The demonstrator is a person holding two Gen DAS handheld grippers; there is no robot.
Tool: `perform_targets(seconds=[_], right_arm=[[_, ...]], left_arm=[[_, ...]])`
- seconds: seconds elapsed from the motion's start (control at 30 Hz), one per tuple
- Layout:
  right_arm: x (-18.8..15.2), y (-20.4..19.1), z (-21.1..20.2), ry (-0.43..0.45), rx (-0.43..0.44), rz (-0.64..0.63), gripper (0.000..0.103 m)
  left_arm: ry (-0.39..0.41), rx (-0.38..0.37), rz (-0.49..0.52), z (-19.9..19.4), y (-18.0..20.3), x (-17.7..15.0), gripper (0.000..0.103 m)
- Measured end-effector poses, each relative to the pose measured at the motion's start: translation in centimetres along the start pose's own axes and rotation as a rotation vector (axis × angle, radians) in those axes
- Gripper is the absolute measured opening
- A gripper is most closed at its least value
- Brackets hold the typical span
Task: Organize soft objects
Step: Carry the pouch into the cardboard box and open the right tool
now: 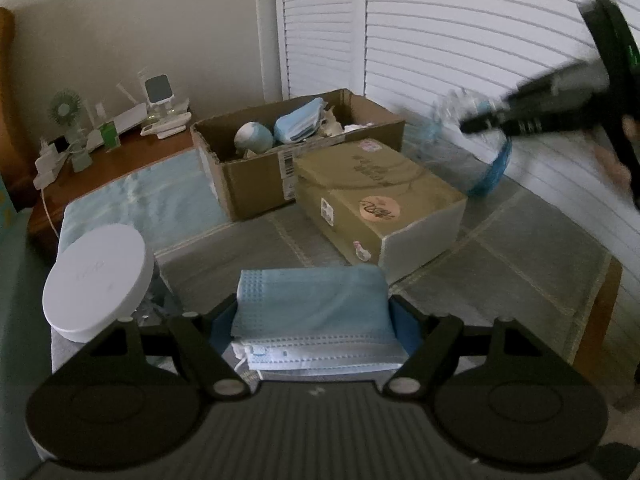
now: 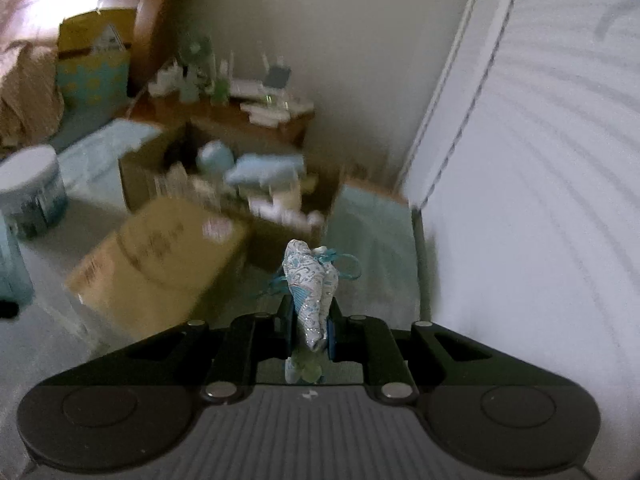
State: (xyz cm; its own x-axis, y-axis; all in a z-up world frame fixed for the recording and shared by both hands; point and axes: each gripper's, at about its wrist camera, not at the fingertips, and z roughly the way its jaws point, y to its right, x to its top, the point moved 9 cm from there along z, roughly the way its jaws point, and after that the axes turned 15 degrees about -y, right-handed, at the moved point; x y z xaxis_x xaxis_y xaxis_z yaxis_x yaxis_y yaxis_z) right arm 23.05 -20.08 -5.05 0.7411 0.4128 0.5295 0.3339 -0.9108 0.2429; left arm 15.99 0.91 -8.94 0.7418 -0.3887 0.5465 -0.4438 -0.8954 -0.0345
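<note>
The left tongs (image 1: 316, 320) stand wide, their two blue pads pressed against the sides of one stack of pale blue face masks (image 1: 312, 308) resting near the front edge of the worktop (image 1: 520, 264). The right tongs (image 2: 310, 326) are squeezed nearly together on one small white-and-blue patterned pouch (image 2: 310, 292) with turquoise ribbon, held in the air above the worktop. Two cardboard boxes sit further back: a closed box (image 1: 380, 192) mid-worktop, and an open box (image 1: 296, 140) behind it holding more masks, a ball and other things too blurred to name. One white-lidded jar (image 1: 98, 276) stands at the left edge, its body mostly hidden.
</note>
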Motion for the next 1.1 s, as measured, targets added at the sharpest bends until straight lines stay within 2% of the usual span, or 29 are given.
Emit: perform_targets(seconds=[0.3,0.57,0.7,0.83,0.97,1.1], right_arm=[[7.1,-0.3,-1.9,0.100,0.058,-0.095,0.018],[13.4,-4.4,-0.3,0.128,0.198,-0.270,0.018],[15.5,-6.8,1.2,0.119,0.261,-0.348,0.018],[17.2,-8.2,1.9,0.135,0.317,-0.374,0.018],[18.7,-8.9,2.1,0.157,0.345,-0.392,0.018],[18.9,-9.7,3.5,0.140,0.364,-0.414,0.018]], left_arm=[[0.003,-0.002,-0.020,-0.3,-0.4,-0.4,0.077],[-0.011,0.016,-0.072,0.1,-1.4,-0.7,0.078],[-0.020,0.031,-0.097,0.4,-2.0,-0.8,0.077],[-0.032,0.044,-0.119,0.8,-2.6,-0.8,0.077],[-0.041,0.054,-0.131,1.2,-3.0,-0.7,0.077],[-0.048,0.053,-0.128,1.5,-2.9,-0.6,0.077]])
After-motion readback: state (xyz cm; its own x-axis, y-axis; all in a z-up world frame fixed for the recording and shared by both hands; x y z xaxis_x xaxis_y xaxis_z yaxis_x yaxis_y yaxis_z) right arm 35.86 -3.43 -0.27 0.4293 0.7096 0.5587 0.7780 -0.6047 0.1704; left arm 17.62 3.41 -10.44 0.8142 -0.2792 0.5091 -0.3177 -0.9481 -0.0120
